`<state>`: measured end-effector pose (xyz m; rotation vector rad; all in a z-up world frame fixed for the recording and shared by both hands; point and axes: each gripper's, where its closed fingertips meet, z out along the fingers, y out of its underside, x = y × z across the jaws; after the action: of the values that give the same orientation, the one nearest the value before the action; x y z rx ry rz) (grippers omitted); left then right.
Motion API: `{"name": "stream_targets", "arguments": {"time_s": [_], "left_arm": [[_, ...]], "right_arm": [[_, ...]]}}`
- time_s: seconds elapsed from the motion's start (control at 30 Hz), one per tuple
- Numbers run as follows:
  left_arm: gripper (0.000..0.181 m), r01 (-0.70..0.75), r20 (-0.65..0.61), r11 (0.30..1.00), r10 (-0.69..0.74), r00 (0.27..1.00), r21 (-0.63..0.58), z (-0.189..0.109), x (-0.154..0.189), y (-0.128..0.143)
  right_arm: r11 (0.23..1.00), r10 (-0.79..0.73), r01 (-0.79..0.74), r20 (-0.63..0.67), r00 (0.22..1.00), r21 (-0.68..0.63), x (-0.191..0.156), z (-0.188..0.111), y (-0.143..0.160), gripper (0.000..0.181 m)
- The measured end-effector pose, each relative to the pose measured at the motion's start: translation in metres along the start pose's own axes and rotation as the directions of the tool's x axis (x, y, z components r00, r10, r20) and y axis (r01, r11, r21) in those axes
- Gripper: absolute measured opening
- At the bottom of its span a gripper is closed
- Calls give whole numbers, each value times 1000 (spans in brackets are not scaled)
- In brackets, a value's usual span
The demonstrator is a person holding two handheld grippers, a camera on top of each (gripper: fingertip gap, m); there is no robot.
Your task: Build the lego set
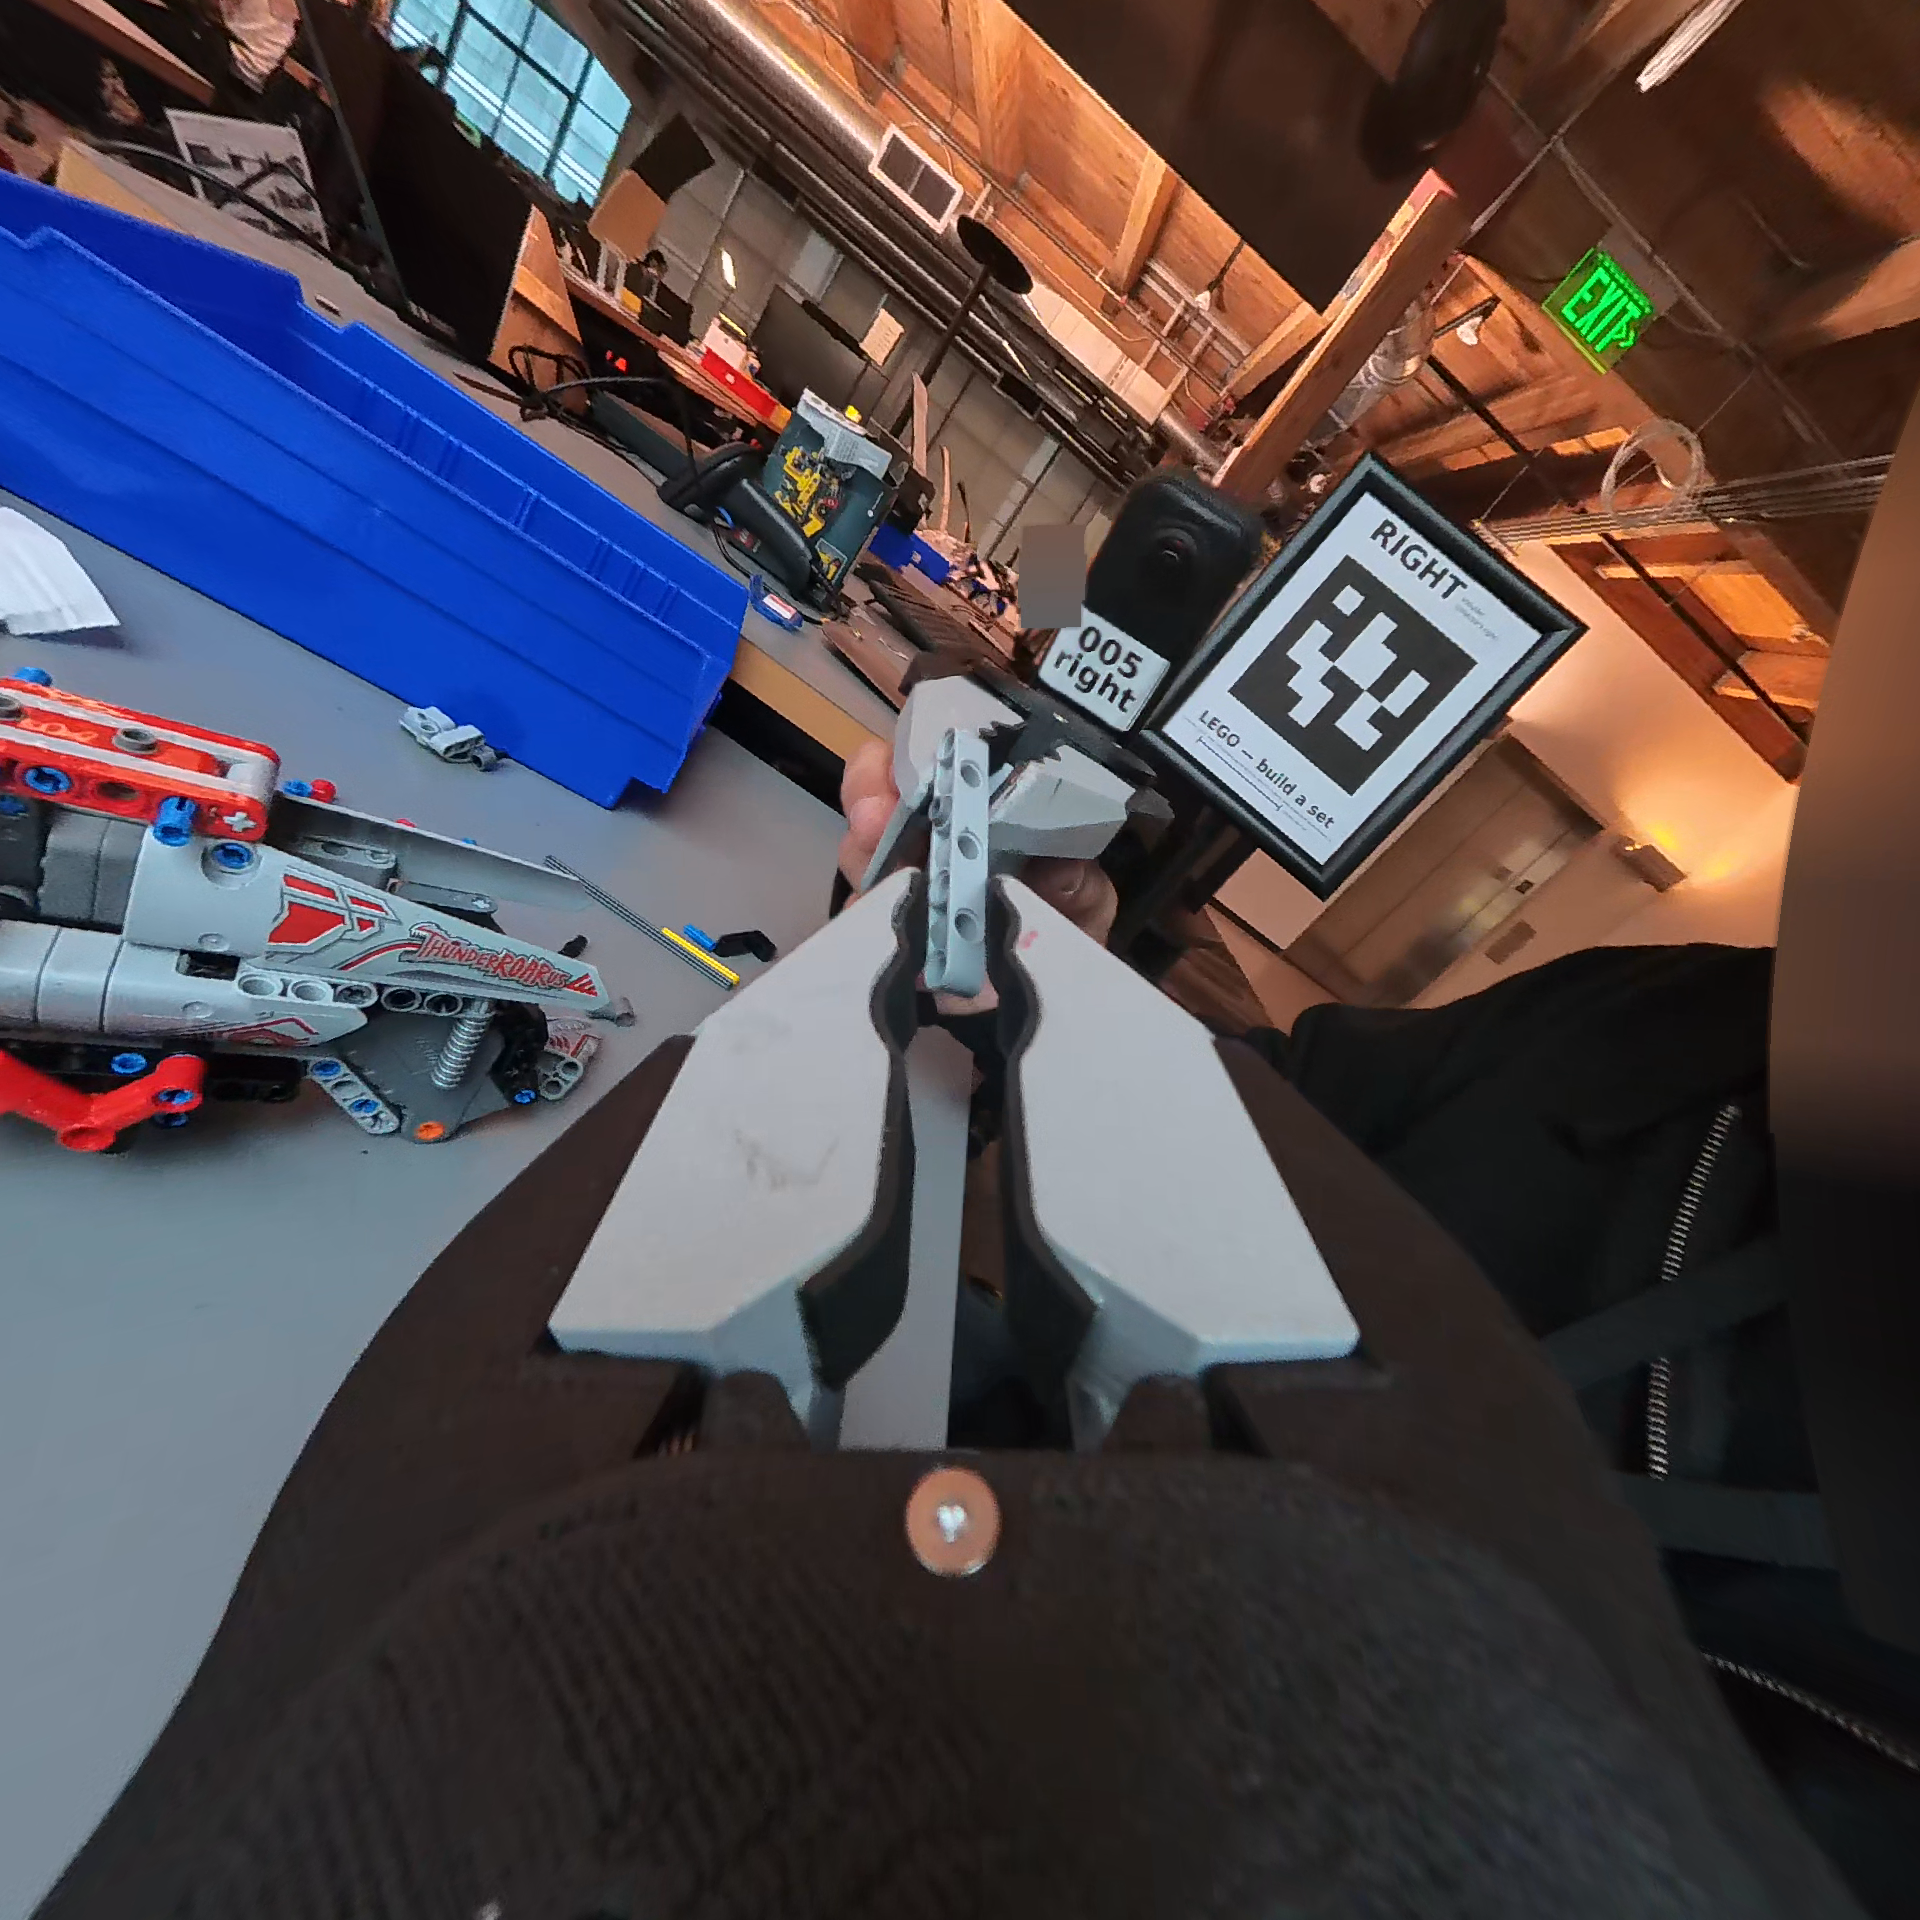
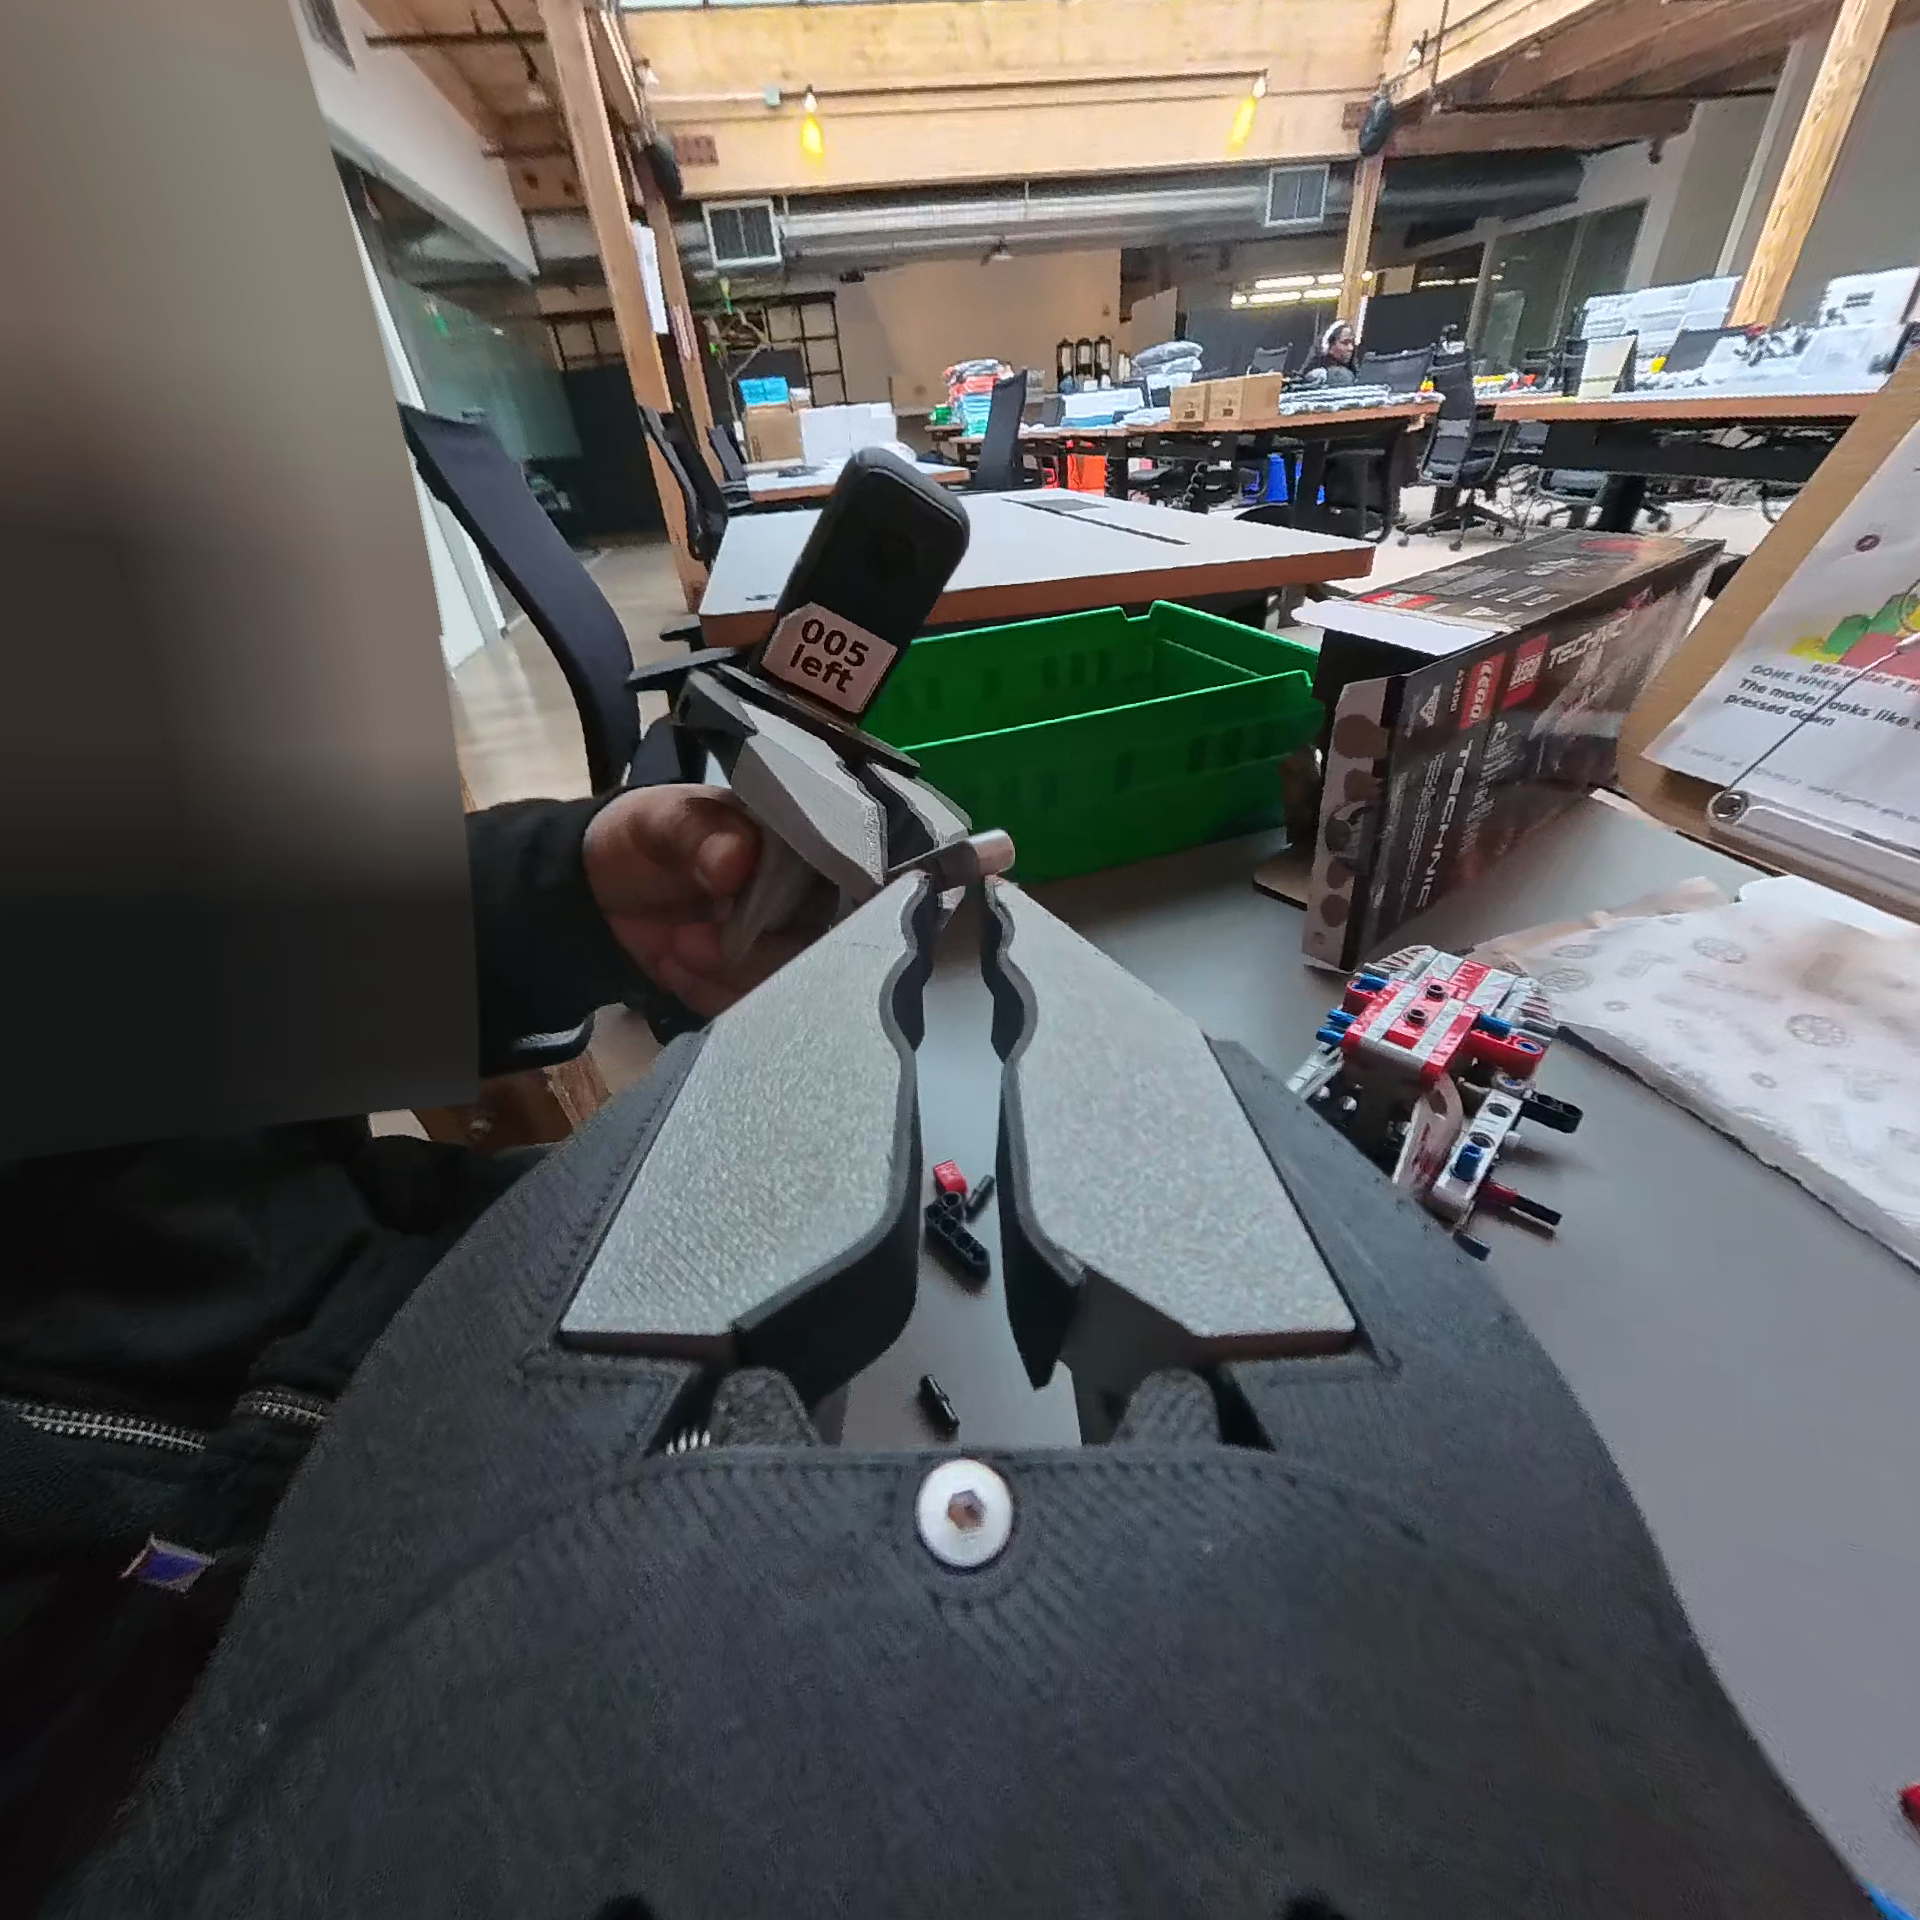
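Note:
A light grey Lego beam with holes (image 1: 956, 883) is held in the air between both grippers. My left gripper (image 1: 956, 904) is shut on its lower end. My right gripper (image 1: 982, 764) faces it and its jaws close around the beam's upper end. In the right wrist view the beam (image 2: 977, 857) shows end-on at the tips of my right gripper (image 2: 954, 894), with my left gripper (image 2: 914, 831) coming in from the left. The part-built grey and red Lego vehicle (image 1: 260, 935) lies on the grey table (image 1: 208, 1351); it also shows in the right wrist view (image 2: 1444, 1049).
A blue bin (image 1: 364, 499) stands behind the vehicle. A green bin (image 2: 1091, 727), the Lego box (image 2: 1507, 727), an instruction stand (image 2: 1818, 665) and a paper bag (image 2: 1766, 1018) are on the table. Loose pieces lie about: black beam (image 2: 956, 1231), grey connectors (image 1: 447, 727), thin axles (image 1: 665, 935). The grippers are tip to tip, or close to it.

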<state>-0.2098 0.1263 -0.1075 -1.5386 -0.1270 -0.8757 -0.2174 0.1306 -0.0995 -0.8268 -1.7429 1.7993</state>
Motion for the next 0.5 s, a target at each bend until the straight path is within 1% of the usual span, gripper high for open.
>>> {"name": "stream_targets", "arguments": {"time_s": [0.13, 0.27, 0.5], "left_arm": [[9, -33, 36, 999, 32, 999, 18, 2, -1, 0], [9, -75, 68, 997, 72, 995, 32, 3, 0, 0], [9, -73, 63, 996, 69, 996, 52, 4, 5, -3]], "right_arm": [[1000, -8, 8, -8, 1000, -1, 0, 2, 2, 6], [1000, 8, -8, -2, 1000, 28, -1, 1, 0, 7], [995, 58, -62, 53, 997, 73, -5, -1, -6, 5]]}}
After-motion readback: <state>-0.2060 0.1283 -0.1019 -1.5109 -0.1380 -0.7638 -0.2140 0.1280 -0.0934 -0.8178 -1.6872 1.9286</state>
